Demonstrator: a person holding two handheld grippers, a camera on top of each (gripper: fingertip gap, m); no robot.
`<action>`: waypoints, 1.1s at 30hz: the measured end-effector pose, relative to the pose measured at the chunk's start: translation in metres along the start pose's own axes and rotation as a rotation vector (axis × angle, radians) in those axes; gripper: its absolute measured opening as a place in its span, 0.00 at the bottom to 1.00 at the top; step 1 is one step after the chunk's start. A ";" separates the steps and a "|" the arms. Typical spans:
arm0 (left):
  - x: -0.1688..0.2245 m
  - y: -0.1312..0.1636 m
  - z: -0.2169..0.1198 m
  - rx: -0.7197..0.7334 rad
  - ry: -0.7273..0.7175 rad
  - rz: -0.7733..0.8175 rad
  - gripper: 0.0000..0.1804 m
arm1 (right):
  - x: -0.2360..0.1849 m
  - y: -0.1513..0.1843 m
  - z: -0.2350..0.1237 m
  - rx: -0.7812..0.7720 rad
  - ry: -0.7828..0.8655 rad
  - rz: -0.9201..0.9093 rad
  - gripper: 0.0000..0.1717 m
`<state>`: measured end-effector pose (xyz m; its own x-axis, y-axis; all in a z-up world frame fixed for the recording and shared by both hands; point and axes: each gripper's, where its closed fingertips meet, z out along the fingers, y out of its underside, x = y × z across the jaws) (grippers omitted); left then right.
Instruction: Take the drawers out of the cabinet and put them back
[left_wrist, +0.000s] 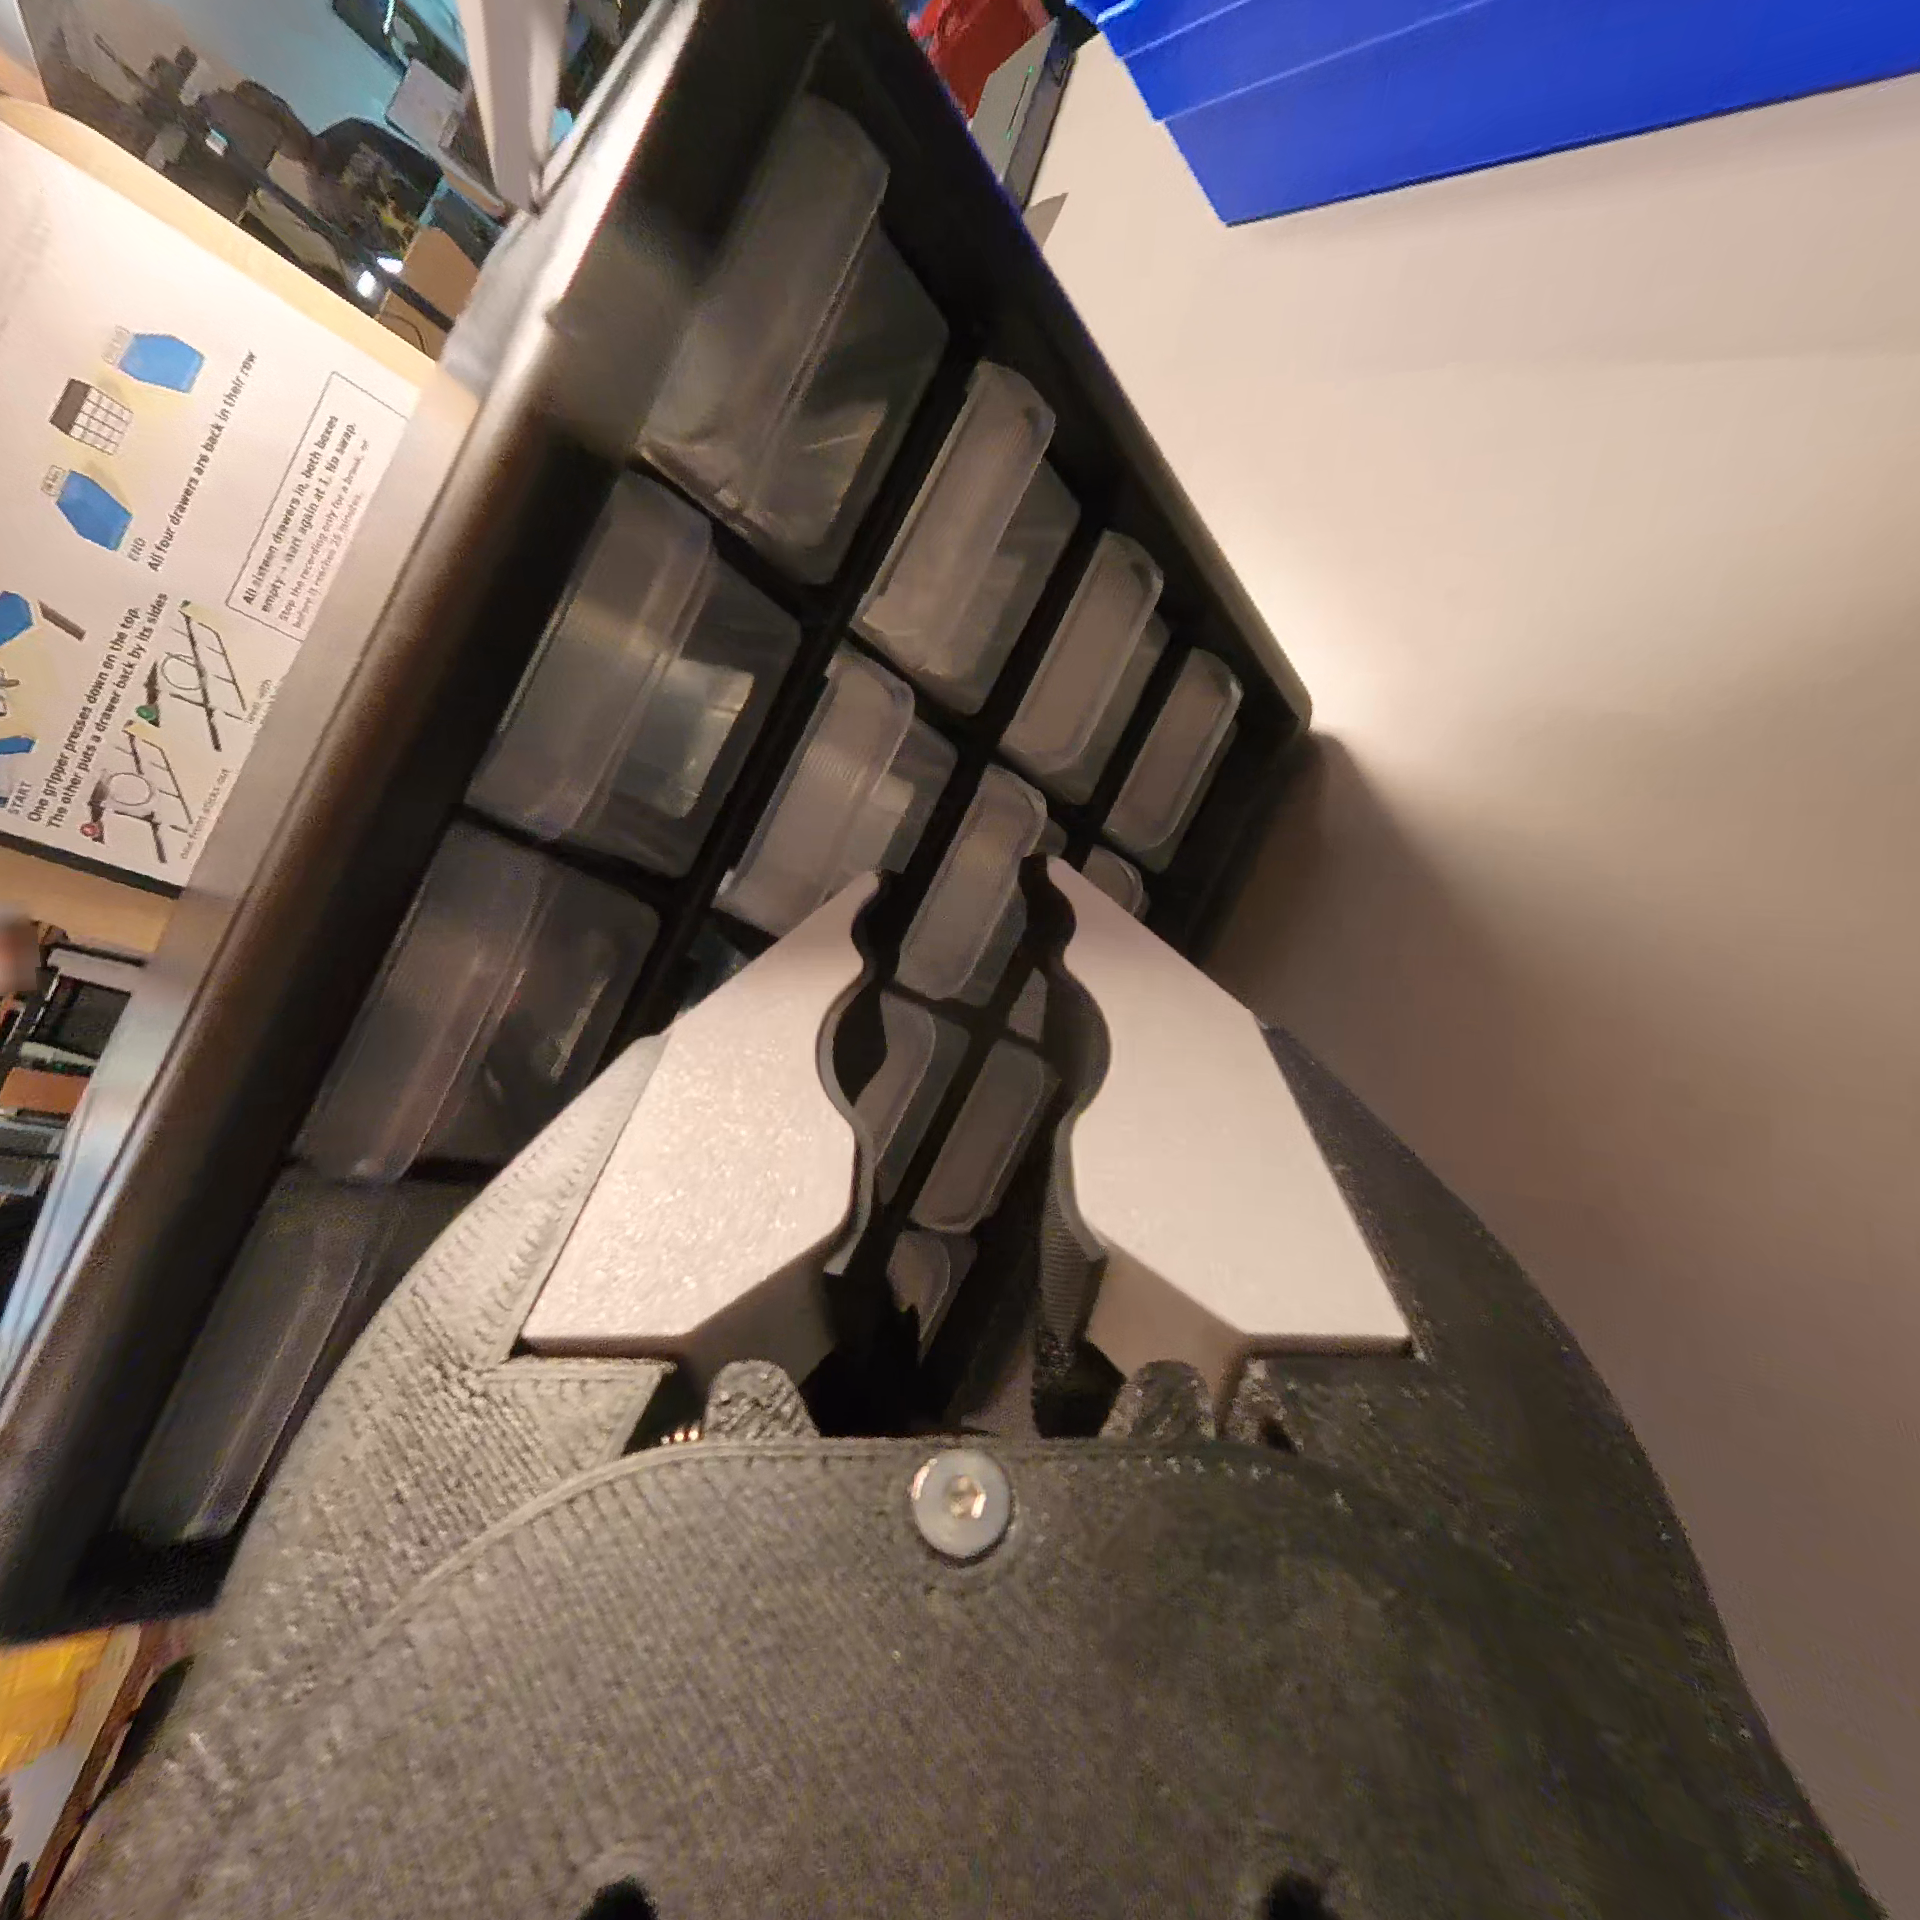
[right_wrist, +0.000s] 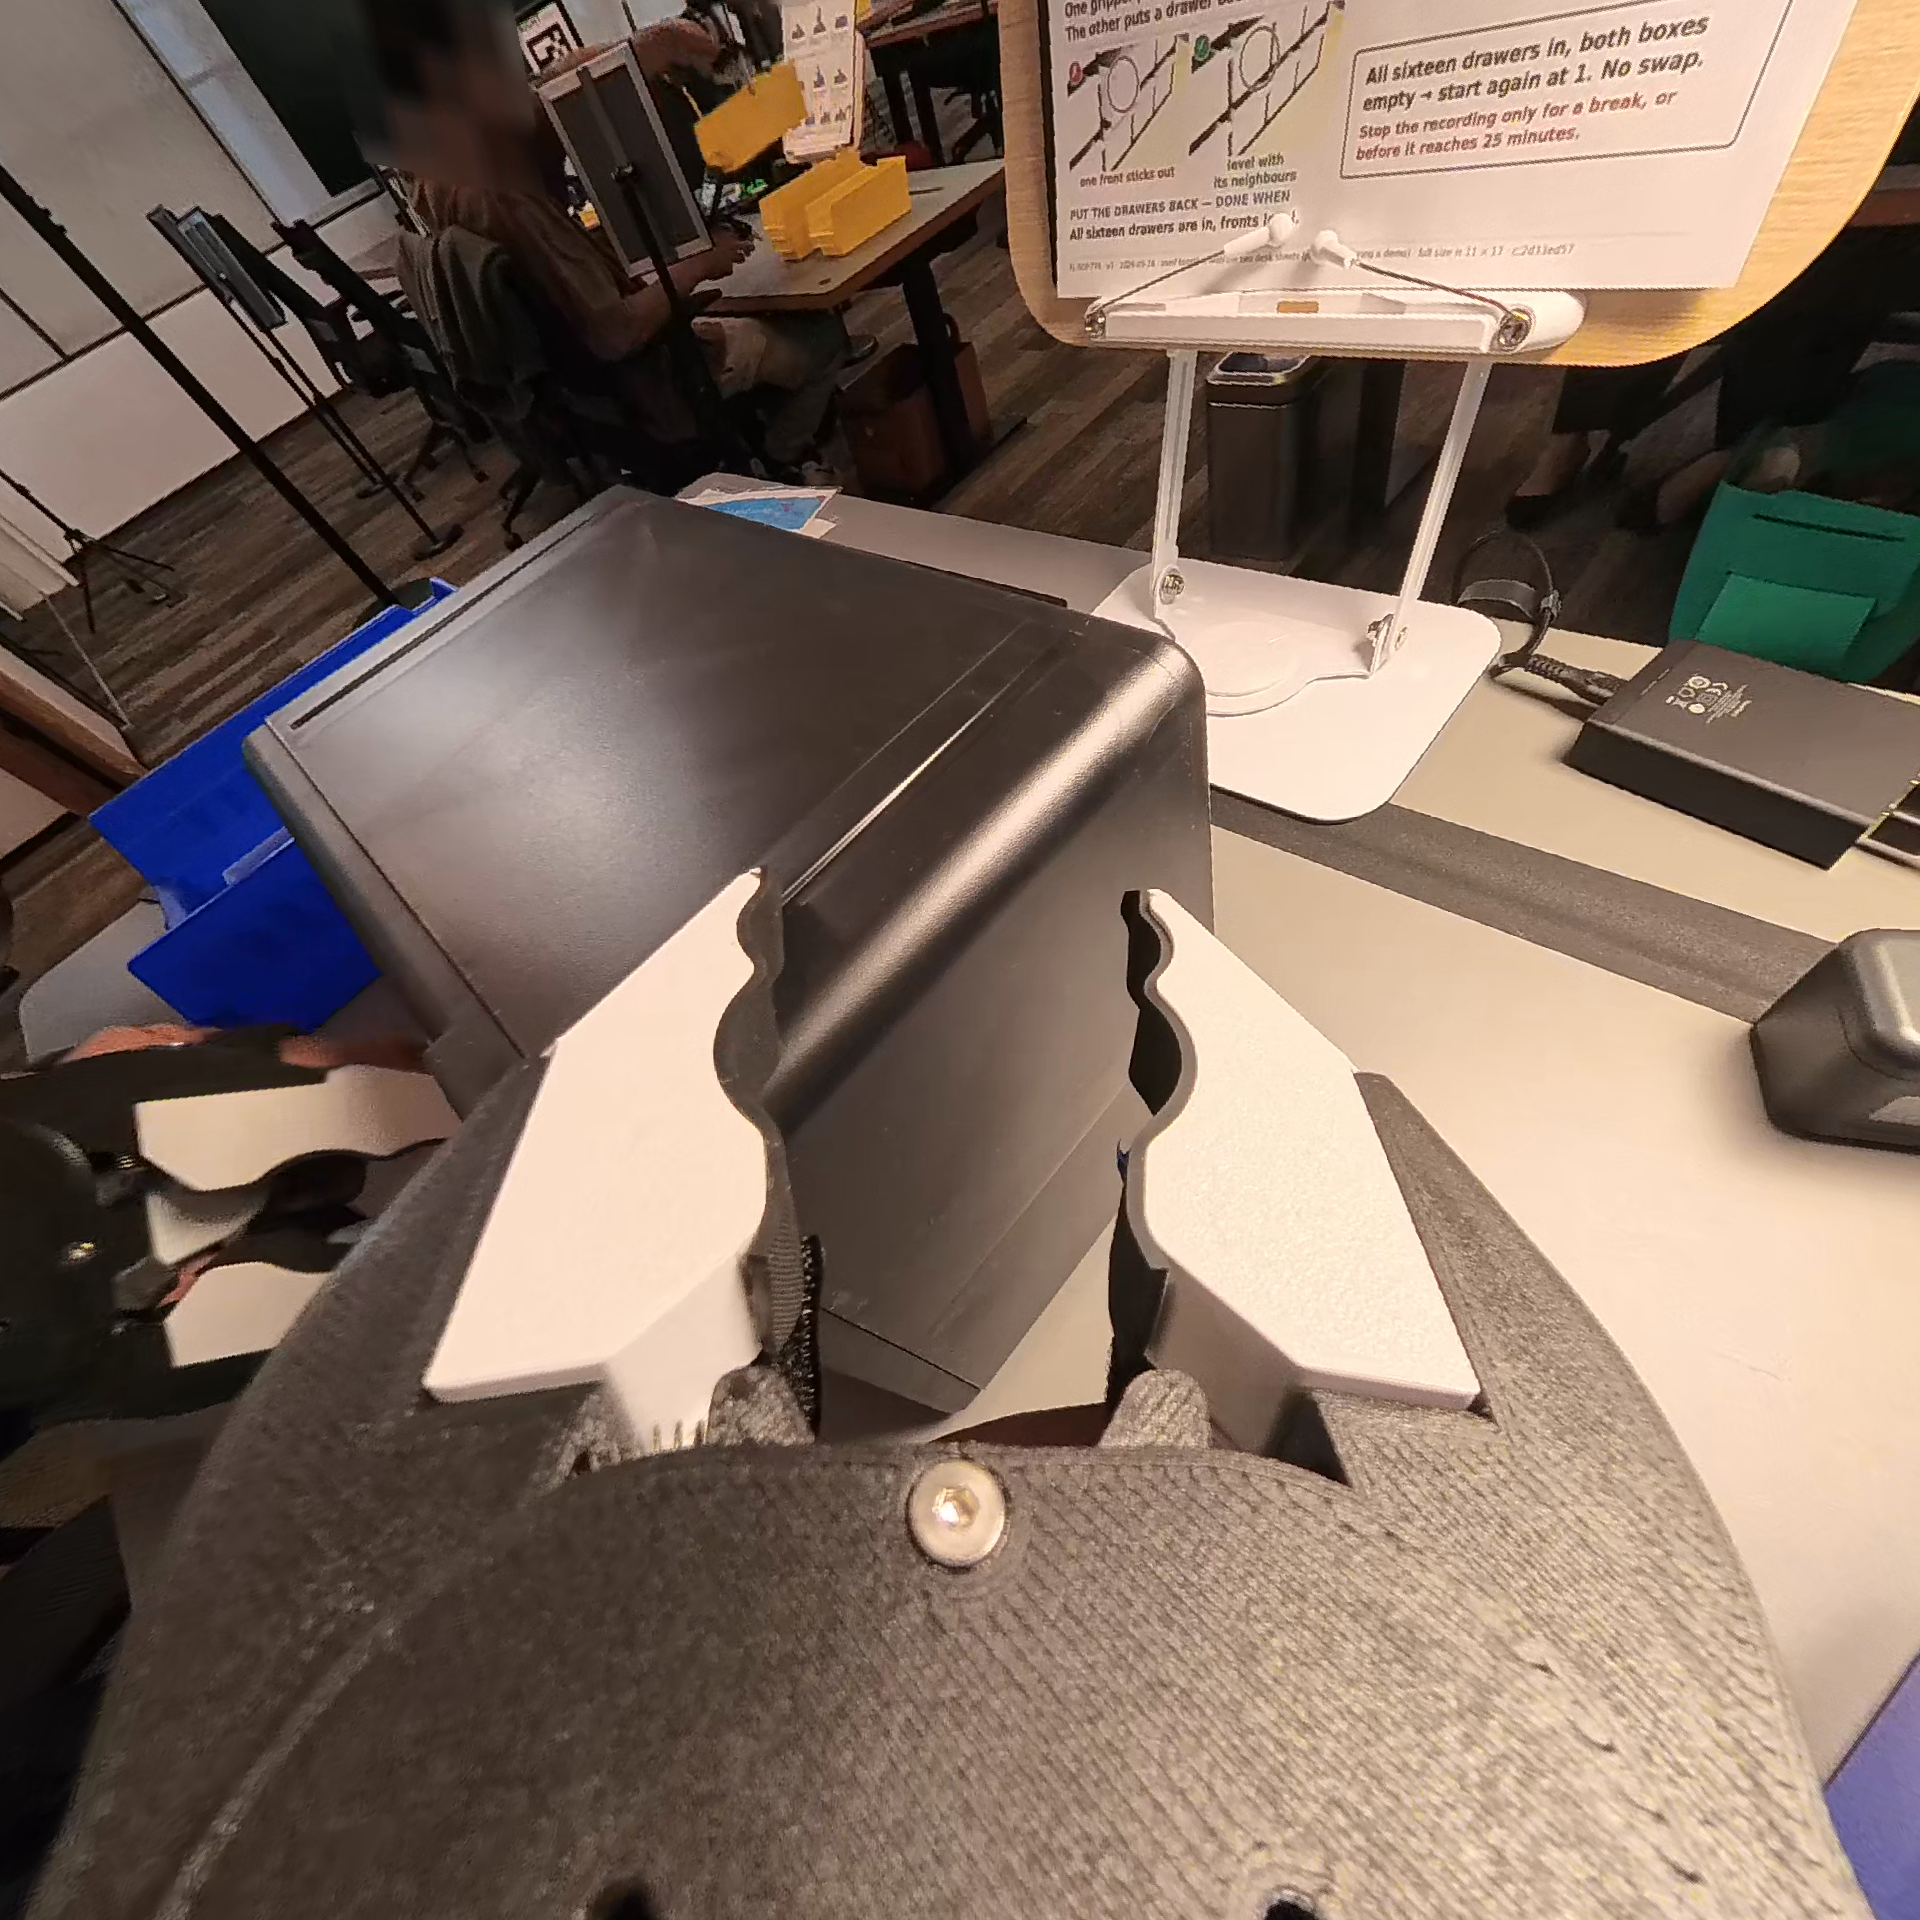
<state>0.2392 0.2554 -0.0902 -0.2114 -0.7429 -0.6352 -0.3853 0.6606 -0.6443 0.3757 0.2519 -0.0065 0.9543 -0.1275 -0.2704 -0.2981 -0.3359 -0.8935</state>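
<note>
The cabinet (right_wrist: 727, 790) stood on the grey table (right_wrist: 1558, 1091), a black case with a flat top and a rounded right edge. A blue bin (right_wrist: 239, 862) sat just beside its left flank, and a white document stand (right_wrist: 1330, 707) stood behind its right rear corner. In the left wrist view the cabinet front filled the frame at a steep tilt, its grid of translucent drawers (left_wrist: 665, 665) all seated in their bays, with open table to one side of the case.

The right gripper (right_wrist: 945, 894) hung over the top right edge of the cabinet with jaws set wide and nothing between the pads; whether it rested on the lid could not be told. By judgement it was placed to press the case down and steady it.

The left gripper (left_wrist: 961, 873) was at the drawer face with jaws narrow. One small drawer (left_wrist: 966, 894) showed in the gap between the fingertips, but contact of the pads with its sides could not be confirmed — the view was tilted and blurred.

Step in hand, by judgement: taking hold of one drawer for removal, all fronts appearing level. The next move would call for a firm pinch on the drawer's front, then a straight pull along its bay, with the case held against sliding.

Clearances: the neighbouring drawer fronts stood close on either side, leaving little room for the fingertips. Open table lay in front of the cabinet and to its right — room enough for withdrawal.
</note>
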 end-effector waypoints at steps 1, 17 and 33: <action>0.000 0.000 -0.008 0.010 0.002 -0.003 0.14 | 0.000 0.000 0.000 -0.001 0.000 0.000 0.40; -0.162 0.246 -0.214 -0.536 -0.364 -0.420 0.18 | 0.001 0.001 0.000 -0.001 0.001 -0.006 0.41; -0.132 0.453 -0.266 -1.059 -0.302 -0.806 0.19 | 0.001 0.001 0.001 0.000 -0.014 0.007 0.41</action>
<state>-0.1462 0.6237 -0.1854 0.5479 -0.7365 -0.3967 -0.8337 -0.4413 -0.3320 0.3768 0.2525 -0.0082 0.9525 -0.1164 -0.2815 -0.3044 -0.3347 -0.8918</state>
